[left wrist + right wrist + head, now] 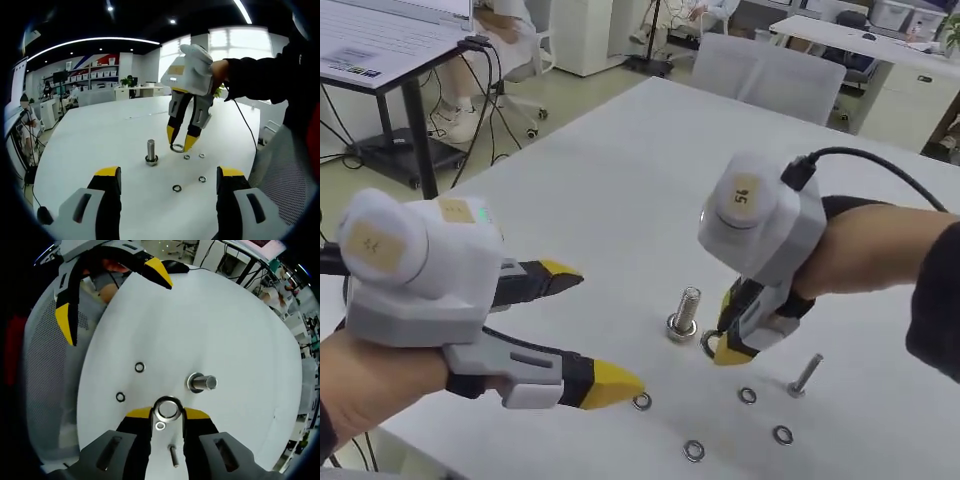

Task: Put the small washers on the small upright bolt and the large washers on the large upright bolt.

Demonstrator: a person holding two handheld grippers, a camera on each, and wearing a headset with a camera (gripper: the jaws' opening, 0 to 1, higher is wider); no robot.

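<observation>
The large bolt [685,308] stands upright mid-table, threads up, on a wide base. Just to its right, my right gripper [720,348] is shut on a large washer [167,409], held a little above the table beside the bolt [202,382]. The small bolt [805,375] stands further right. Several small washers lie loose in front, among them one [642,401] by my left gripper's near tip, one [694,450] and one [782,434]. My left gripper [588,328] hovers open and empty left of the large bolt [151,150]. The held washer [177,147] also shows in the left gripper view.
The white table [620,180] stretches away behind the bolts. A grey chair [765,75] stands at its far end, and a desk with cables [390,60] sits far left. The table's near edge runs just below the loose washers.
</observation>
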